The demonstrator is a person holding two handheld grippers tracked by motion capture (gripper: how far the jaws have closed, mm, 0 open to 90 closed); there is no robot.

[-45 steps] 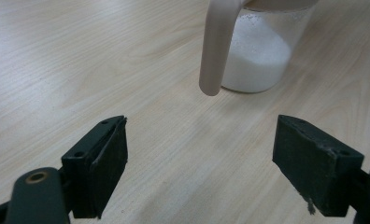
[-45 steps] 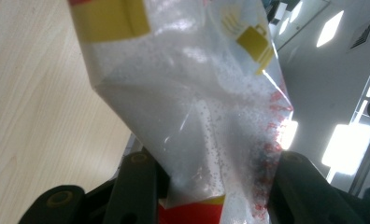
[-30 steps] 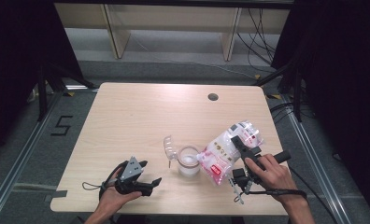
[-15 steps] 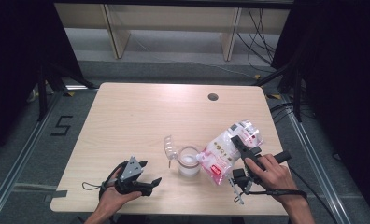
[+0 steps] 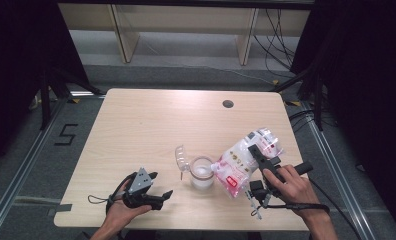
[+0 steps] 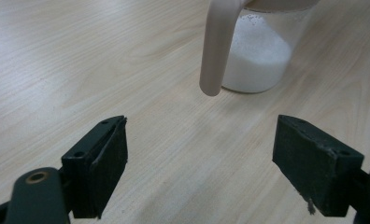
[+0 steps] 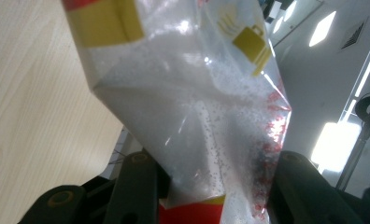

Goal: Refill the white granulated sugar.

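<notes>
Right now the right gripper (image 5: 250, 166) was clamped on the bag (image 5: 243, 161), tipped over the cup (image 5: 202, 172) at lower centre of the high view. Left gripper (image 5: 162, 186) sat wide open, empty, lower left. Risk: slippery plastic could slide in the jaws and dump powder past the rim onto the table (image 5: 151, 120).

The bag's (image 5: 241, 162) mouth is hidden behind the cup's (image 5: 202, 172) rim; its print is too small to read. Cup top cut off in the left gripper view, bag's ends cropped in the right gripper view.
</notes>
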